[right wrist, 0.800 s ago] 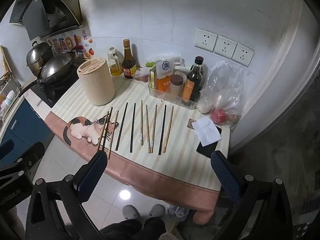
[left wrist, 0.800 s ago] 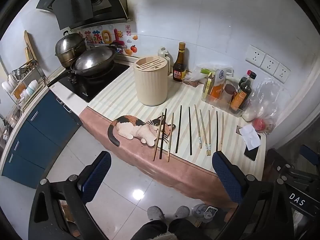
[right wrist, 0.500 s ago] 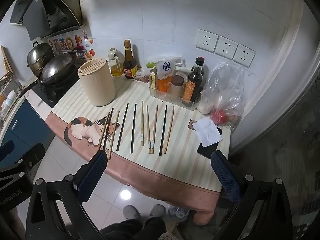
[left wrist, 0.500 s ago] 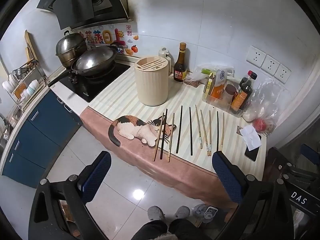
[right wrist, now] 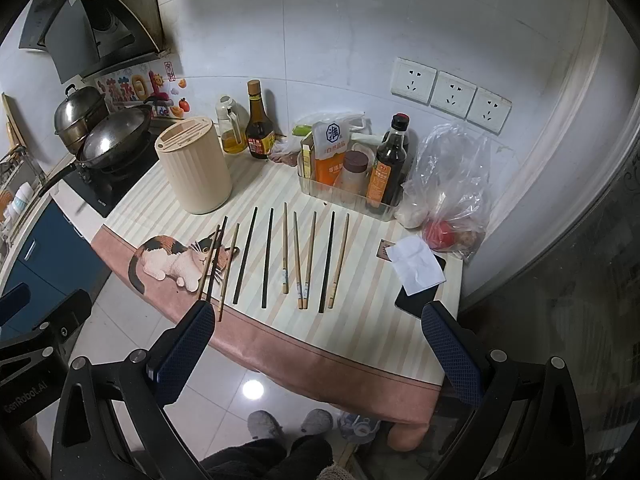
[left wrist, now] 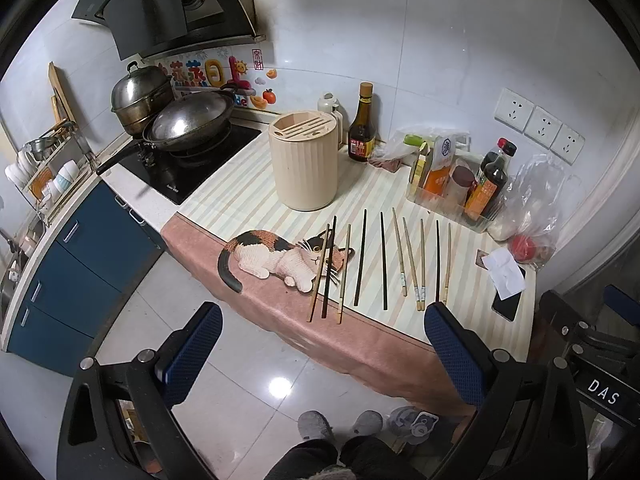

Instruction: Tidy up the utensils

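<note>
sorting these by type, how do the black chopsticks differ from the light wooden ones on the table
The black chopsticks are dark and plain from tip to end; the light wooden chopsticks are tan, some with a pale patterned band near the front end. Black ones number four, wooden ones six. Both kinds lie flat in one row on the striped tablecloth, untouched.

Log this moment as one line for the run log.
left tool: open, empty | right tool: open, empty | chopsticks: untouched on table | holder: upright

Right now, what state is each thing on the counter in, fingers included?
chopsticks: ten, flat, loose
slotted utensil holder: upright, slots empty
wok: on stove
steamer pot: lidded
sauce bottle: upright, capped
left gripper: fingers open, empty
right gripper: fingers open, empty
</note>
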Demonstrator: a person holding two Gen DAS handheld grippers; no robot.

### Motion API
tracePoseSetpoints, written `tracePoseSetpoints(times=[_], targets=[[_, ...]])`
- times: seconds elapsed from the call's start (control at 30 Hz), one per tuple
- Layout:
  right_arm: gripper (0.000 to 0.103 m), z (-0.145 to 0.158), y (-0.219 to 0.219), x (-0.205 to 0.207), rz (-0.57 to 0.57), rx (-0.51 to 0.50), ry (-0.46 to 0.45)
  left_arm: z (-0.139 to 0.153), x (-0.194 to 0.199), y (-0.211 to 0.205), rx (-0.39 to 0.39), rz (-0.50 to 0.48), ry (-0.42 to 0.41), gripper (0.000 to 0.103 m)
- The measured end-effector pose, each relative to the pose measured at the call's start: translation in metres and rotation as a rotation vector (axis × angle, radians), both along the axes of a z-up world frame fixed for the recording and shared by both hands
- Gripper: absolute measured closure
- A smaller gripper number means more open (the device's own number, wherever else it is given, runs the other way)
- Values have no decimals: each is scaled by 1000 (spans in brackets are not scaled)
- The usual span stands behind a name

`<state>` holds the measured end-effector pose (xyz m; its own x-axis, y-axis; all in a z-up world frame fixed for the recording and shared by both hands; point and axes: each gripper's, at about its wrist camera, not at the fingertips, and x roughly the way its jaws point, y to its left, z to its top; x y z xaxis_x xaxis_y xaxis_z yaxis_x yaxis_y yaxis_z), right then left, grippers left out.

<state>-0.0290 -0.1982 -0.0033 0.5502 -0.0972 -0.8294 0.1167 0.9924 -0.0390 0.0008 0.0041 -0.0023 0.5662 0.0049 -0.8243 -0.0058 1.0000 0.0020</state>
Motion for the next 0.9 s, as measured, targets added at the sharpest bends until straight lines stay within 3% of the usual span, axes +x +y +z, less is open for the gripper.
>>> tracePoseSetpoints(times=[0.47,0.53,0.9], targets=[[0,3,5,5,1,3,3,-1,-7,22,2,-2,-3,0],[0,3,6,6,1,2,4,1,0,3,8,3,4,0],[0,1,9,7,3,4,7,2,0,9,7,2,10,0]])
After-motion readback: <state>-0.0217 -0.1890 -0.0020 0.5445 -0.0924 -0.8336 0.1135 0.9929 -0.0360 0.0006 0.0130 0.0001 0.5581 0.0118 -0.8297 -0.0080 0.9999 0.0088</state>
